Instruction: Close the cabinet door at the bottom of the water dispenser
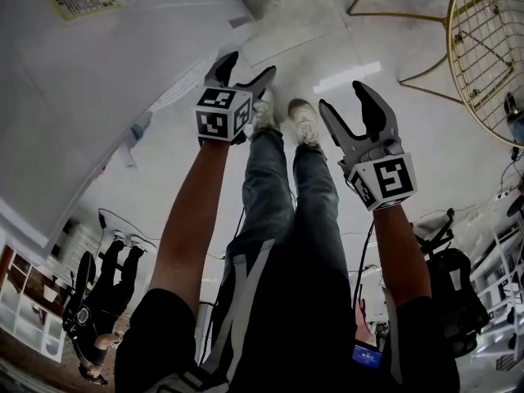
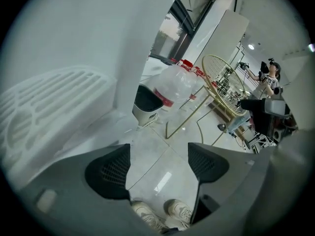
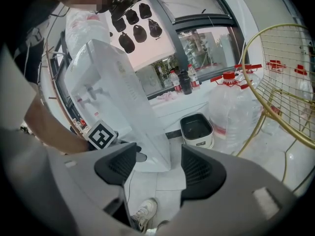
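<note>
I hold both tools out over the pale glossy tiled floor, with my legs in blue jeans and my white sneakers between them. My left gripper stands wide, its two dark ribbed pads well apart with only bare floor and my shoes showing between them. My right gripper is just as wide and holds nothing; past its jaws I see floor and the foot of the tall white water dispenser.

The dispenser stands to my left, its taps on the side that faces away from my right gripper. My left gripper is low down, close beside its base. In the left gripper view a white panel with a slotted vent fills the left side, close to the jaws. The cabinet door at the bottom I cannot pick out for certain, nor tell whether it is open or shut.

Farther off, right of the dispenser, stands a small white bin with a black inside. Just beside that on the right are large clear water bottles with red caps. A gold wire frame stands at the far right. Another person in black clothes stands near my left side.
</note>
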Demonstrator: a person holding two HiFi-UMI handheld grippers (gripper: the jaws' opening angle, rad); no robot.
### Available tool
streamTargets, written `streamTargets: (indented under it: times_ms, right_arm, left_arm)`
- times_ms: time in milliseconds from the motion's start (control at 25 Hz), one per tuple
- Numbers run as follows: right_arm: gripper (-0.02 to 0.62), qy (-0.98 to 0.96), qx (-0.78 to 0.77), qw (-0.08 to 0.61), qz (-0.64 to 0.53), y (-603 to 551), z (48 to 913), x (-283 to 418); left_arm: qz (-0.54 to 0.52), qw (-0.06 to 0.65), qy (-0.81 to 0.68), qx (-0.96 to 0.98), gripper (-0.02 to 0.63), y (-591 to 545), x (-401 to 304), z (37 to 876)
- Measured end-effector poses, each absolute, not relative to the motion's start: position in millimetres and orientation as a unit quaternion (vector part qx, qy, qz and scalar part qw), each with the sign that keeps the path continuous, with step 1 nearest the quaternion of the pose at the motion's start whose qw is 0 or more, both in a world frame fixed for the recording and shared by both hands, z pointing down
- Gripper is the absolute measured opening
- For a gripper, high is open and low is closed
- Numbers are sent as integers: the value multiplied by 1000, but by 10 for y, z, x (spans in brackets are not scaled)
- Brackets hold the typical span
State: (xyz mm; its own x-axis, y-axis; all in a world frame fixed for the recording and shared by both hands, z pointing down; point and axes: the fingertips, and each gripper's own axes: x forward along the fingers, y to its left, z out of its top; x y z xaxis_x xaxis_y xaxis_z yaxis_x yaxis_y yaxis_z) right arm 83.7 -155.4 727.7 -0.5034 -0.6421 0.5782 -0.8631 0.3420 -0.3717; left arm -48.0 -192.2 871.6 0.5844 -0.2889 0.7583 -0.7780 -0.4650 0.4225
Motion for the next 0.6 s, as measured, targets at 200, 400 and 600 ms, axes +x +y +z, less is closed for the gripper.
streamTargets:
  times_ms: [200, 400, 600]
  right_arm:
    - [284, -800, 471, 177, 328, -1507, 7324, 921]
    - [282, -797, 475, 177, 330, -1485, 7332, 955]
    - [281, -797, 477, 173, 327, -1498, 7278, 943]
  left_arm:
    - [309, 391, -344, 796, 379, -1999, -452, 8736]
    - [309, 388, -345, 797, 379, -2031, -419, 8744]
    - [311, 387, -338, 800, 379, -1998, -394, 8689]
